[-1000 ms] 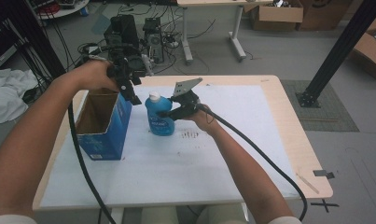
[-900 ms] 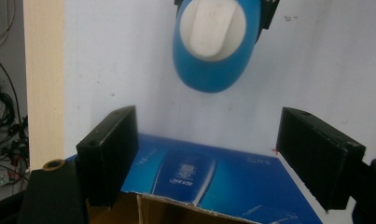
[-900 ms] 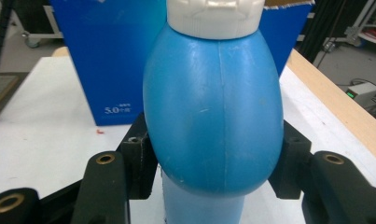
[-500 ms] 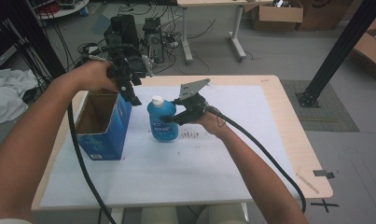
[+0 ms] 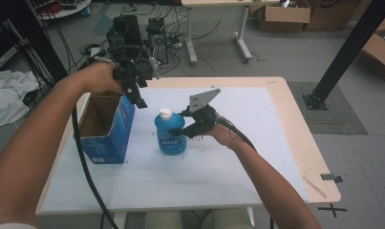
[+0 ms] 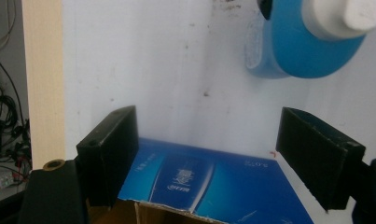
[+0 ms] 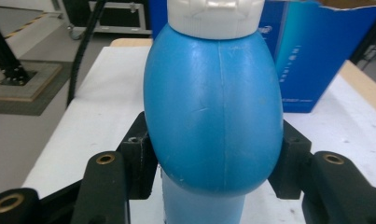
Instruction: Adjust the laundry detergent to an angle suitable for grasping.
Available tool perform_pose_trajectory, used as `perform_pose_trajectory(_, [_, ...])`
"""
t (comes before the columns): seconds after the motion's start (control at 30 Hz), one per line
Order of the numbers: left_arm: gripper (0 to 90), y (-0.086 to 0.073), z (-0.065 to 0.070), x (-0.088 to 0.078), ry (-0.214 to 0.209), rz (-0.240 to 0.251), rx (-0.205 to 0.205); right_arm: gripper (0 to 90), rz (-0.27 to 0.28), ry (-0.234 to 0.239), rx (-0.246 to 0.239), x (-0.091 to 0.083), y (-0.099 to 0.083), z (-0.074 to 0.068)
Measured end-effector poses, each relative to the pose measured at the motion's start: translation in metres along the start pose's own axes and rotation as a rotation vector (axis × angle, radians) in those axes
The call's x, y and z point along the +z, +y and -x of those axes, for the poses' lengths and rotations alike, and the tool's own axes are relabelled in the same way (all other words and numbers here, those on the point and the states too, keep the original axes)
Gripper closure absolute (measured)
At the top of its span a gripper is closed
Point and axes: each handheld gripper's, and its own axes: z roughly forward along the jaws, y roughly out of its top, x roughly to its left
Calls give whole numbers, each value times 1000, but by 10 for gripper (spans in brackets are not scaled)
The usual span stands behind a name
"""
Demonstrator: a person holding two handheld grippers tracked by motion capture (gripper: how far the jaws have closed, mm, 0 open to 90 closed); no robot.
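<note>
Right now the blue bottle (image 5: 170,135) is the thing to watch, standing upright on the white desk (image 5: 219,171) with its white cap (image 5: 165,113) on top. Nearest to me, the person's two forearms come in over the desk's front edge, one on each side of the bottle. The right gripper (image 5: 183,130) reaches the bottle from its right side, and its jaws pinch the bottle's rounded body; in the right gripper view the black pads (image 7: 140,161) press against both flanks of the blue bottle (image 7: 213,112), just below its widest part, with the cap (image 7: 217,16) above them. A black cable trails from that gripper back along the forearm. Just to the left of the bottle stands an open blue cardboard box (image 5: 106,129), its brown inside showing, close beside the bottle but not touching it. Above the box's far right corner, a little beyond the bottle and up to its left, hangs the left gripper (image 5: 140,101), pointing down; its jaws are spread apart with nothing between them, and in the left gripper view they frame the box's blue wall (image 6: 213,186) with the bottle (image 6: 307,46) farther off. Beyond the desk, behind the bottle, computer cases and tangled cables sit on the floor.
</note>
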Motion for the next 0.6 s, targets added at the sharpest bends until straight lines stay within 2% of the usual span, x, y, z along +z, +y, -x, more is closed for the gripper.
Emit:
perform_pose_trajectory(0.2, [218, 0, 0, 1, 0, -7, -1, 451, 12, 54, -11, 6, 1, -10])
perform_pose_trajectory(0.5, [219, 0, 1, 0, 4, -5, 0, 450, -7, 56, -16, 12, -4, -10])
perform_pose_trajectory(0.6, [219, -2, 1, 0, 4, -6, -2, 449, -1, 73, -11, 13, -6, -10])
